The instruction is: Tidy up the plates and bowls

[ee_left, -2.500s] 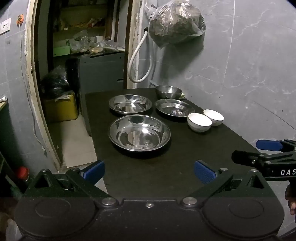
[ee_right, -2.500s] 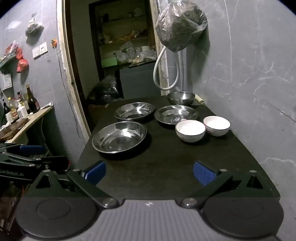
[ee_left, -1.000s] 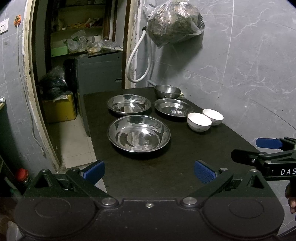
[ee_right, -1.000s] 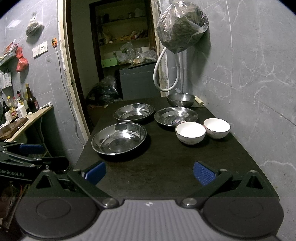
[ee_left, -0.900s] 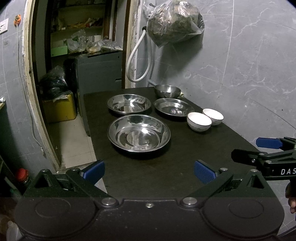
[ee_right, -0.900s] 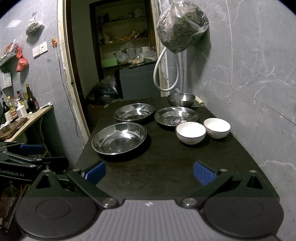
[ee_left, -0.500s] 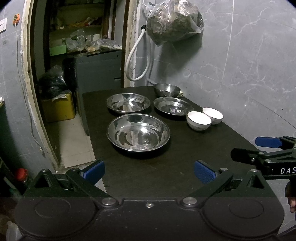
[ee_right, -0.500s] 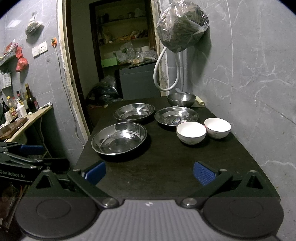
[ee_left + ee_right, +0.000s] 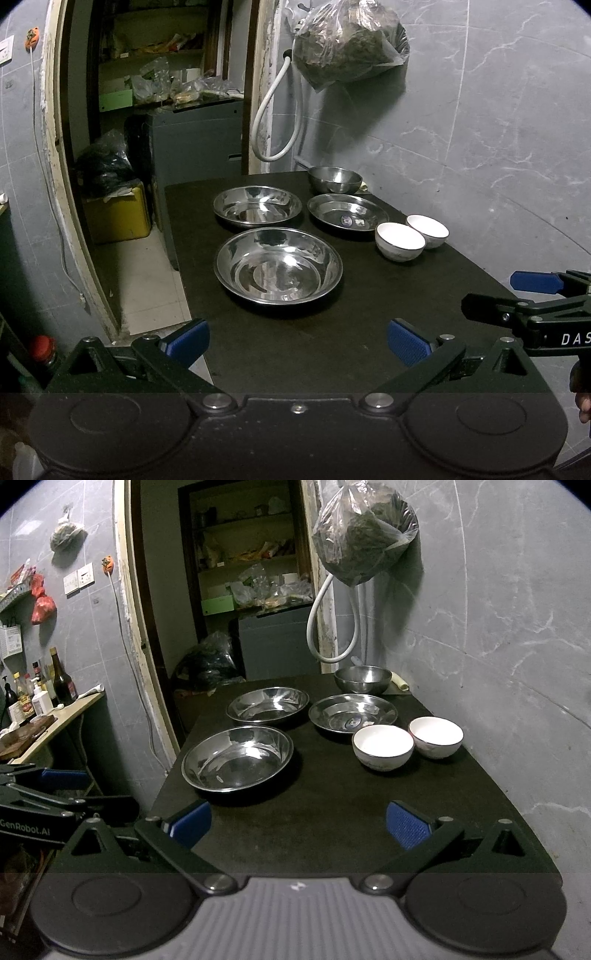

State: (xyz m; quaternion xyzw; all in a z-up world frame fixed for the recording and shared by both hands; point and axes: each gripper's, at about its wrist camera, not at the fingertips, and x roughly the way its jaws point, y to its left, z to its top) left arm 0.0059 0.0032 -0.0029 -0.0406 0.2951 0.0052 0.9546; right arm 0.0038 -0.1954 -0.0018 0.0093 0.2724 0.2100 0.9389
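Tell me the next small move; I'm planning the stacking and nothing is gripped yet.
Probably ease the open right gripper forward toward the nearer white bowl, to nest it with its neighbour. Both bowls sit right of the steel plates, and the left gripper is open too.

Your right gripper point(image 9: 297, 825) hovers over near edge of dark worktop point(image 9: 332, 812), blue-padded fingers point(image 9: 408, 829) spread wide, nothing between them. Ahead of left finger: large steel plate point(image 9: 238, 762). Beyond it, second steel plate point(image 9: 267, 703); third steel plate point(image 9: 352, 712) ahead between fingers. Ahead of right finger: two white bowls point(image 9: 382, 747) just beside each other. Farthest out, steel bowl point(image 9: 363, 679) near wall. Your left gripper point(image 9: 44, 786) at left frame edge, off worktop.
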